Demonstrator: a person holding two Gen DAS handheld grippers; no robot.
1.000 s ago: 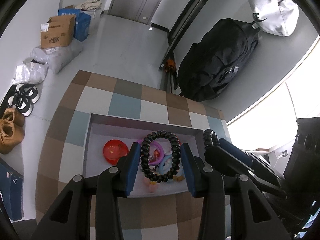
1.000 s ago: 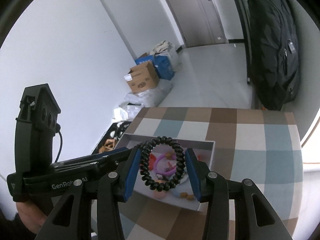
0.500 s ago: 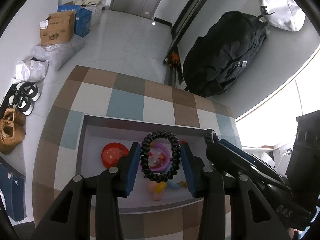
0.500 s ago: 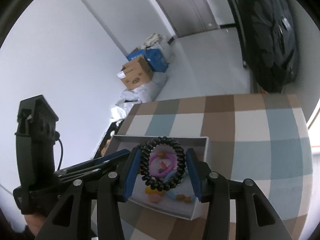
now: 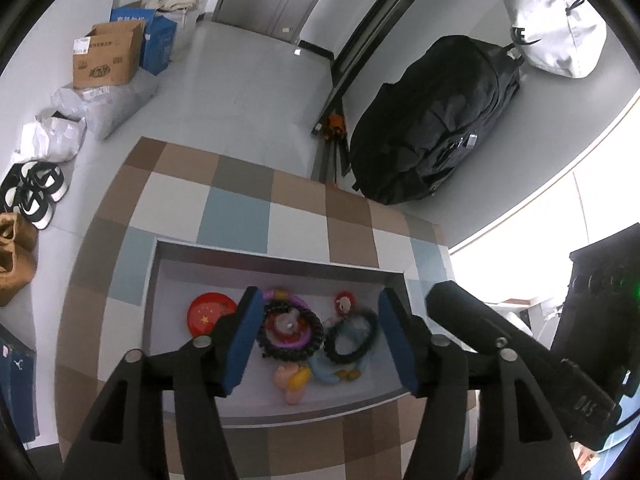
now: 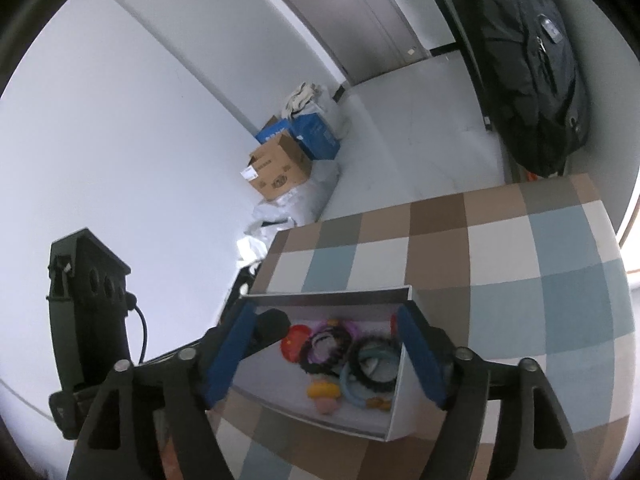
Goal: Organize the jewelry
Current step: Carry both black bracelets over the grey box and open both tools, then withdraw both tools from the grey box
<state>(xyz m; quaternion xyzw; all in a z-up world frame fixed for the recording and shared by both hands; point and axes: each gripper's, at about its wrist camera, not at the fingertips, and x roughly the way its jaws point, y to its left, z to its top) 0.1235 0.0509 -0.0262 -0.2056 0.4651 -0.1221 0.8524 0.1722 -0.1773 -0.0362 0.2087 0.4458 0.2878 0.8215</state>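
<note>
checkered worktop point(image 5: 236, 216) by grey floor | white box point(image 5: 276, 264) on it | two black coil bracelets point(image 5: 290, 334) lie inside, side by side, among coloured trinkets | left tongs point(image 5: 320, 336) spread, holding nothing | right tongs point(image 6: 322, 356) spread, holding nothing

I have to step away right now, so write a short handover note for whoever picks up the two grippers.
Left gripper: open, empty, above the box.
Right gripper: open, empty, above the box.
Both black coil bracelets lie in the white box: one over the purple ring, the other beside it.
Done: both bracelets are boxed.
Left: no loose jewelry shows on the checked tablecloth; check outside view.
</note>
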